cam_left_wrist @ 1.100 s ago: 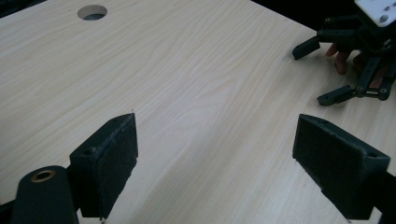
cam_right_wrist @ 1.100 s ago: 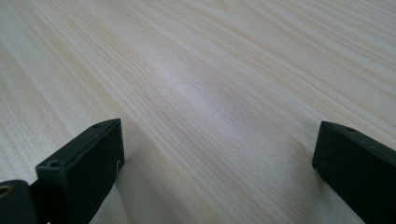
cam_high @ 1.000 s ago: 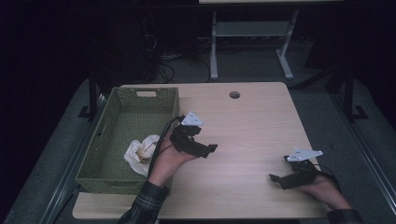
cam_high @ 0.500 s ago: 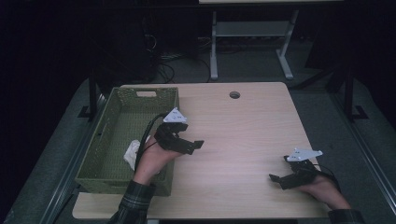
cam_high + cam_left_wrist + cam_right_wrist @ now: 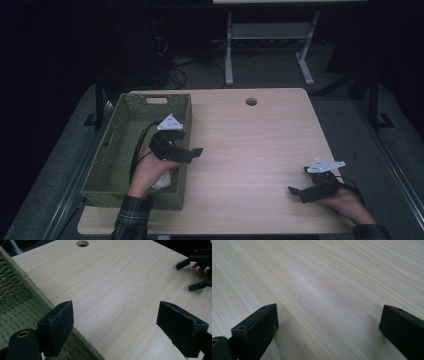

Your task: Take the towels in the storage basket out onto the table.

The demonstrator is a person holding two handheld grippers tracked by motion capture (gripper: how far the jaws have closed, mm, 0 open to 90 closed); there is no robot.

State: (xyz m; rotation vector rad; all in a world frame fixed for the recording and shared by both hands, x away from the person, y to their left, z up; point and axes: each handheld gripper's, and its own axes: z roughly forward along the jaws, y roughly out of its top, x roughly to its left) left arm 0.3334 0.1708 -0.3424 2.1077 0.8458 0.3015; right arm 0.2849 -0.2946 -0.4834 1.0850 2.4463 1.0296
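High view: worktop (image 5: 260,150) is bare wood apart from the cable hole (image 5: 251,101) at the far edge, with nothing loose lying on it. Green woven basket (image 5: 112,150) sits along the left side, long axis running near to far, handle slot in its far wall. A crumpled white item (image 5: 164,180) lies inside the basket at its near right corner, mostly hidden under the person's left hand (image 5: 147,172), so I can't tell what it is; cloth or paper, at a guess. Left gripper (image 5: 192,152) sits over the basket's right rim, pointing right across the worktop. In the left gripper view its jaws stand wide apart with nothing between them, the rim (image 5: 37,293) at the lower left and bare wood ahead. Right gripper (image 5: 296,192) rests low at the near right corner of the worktop, well apart from the basket. In the right gripper view its jaws are also spread and empty over plain wood. My read: the white item is already in the basket and released, so the placing step looks done. I see nothing left to collect; what remains is probably just clearing the left hand off the basket.
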